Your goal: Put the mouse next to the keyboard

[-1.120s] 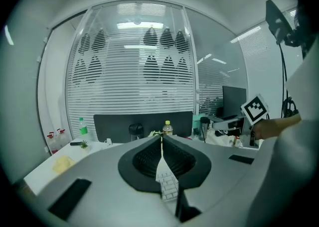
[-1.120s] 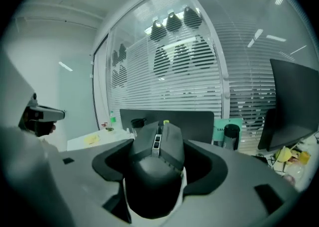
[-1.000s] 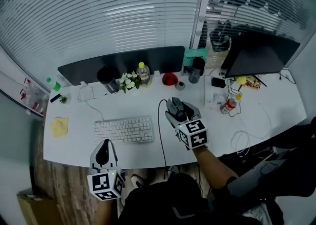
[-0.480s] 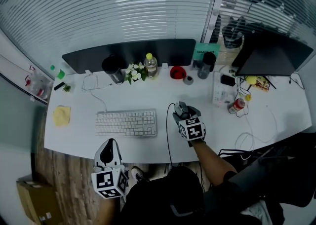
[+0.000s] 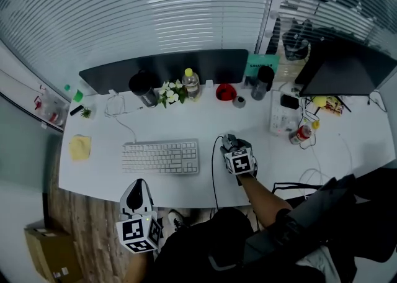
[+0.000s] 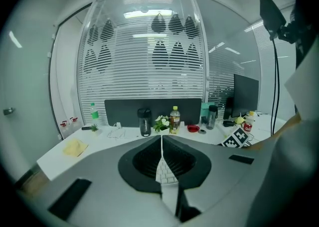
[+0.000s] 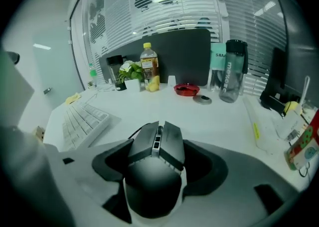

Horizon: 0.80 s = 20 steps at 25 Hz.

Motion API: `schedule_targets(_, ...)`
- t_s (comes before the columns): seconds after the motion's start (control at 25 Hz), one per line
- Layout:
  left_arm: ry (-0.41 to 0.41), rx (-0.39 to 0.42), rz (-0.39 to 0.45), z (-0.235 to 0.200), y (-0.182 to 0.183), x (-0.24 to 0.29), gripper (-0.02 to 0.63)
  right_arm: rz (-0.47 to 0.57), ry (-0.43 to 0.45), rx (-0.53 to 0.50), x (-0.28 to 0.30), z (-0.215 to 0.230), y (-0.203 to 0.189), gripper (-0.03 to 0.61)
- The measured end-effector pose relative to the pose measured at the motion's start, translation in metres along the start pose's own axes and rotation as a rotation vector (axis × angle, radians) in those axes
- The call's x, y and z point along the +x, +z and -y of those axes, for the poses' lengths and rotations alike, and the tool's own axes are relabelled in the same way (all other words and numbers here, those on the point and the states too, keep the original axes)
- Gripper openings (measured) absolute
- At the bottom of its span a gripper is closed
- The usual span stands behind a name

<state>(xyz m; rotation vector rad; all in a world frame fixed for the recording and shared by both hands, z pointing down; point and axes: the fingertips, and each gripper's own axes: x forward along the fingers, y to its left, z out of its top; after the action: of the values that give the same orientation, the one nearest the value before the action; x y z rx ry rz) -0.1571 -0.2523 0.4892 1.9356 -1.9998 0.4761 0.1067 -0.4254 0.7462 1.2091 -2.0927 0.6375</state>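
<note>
A dark grey wired mouse [image 7: 154,171] sits between the jaws of my right gripper [image 7: 158,144], which is shut on it. In the head view this right gripper [image 5: 231,145] holds the mouse [image 5: 228,141] low over the white desk [image 5: 186,123], a short gap right of the white keyboard [image 5: 160,157]. The mouse's black cable [image 5: 214,170] runs back over the desk's front edge. In the right gripper view the keyboard [image 7: 82,121] lies to the left. My left gripper [image 5: 136,196] hangs shut and empty in front of the desk edge, below the keyboard; its jaws [image 6: 162,171] meet in a thin seam.
Along the back stand a dark monitor [image 5: 164,67], a black tumbler [image 5: 144,89], a small flower pot [image 5: 172,92], a yellow-capped bottle [image 5: 191,82], a red dish [image 5: 225,92] and a dark flask [image 5: 260,82]. A yellow cloth [image 5: 79,147] lies far left. Cables and small items crowd the right.
My right gripper with the mouse has come down toward the desk and drawn nearer to me, staying just right of the keyboard. The left gripper has hardly moved.
</note>
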Motion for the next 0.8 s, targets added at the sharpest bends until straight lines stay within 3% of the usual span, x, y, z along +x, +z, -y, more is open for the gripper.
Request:
schedule_targets(0.24, 0.046, -0.015, 0.018, -0.011, 0.003, -0.002, 0.031, -0.03, -0.016, 0.0, 0.009, 0.001, -0.014, 0.304)
schedule_targets(0.8, 0.023, 0.01, 0.014, -0.018, 0.004, -0.006, 0.031, -0.006, -0.029, -0.024, 0.008, 0.001, -0.015, 0.308)
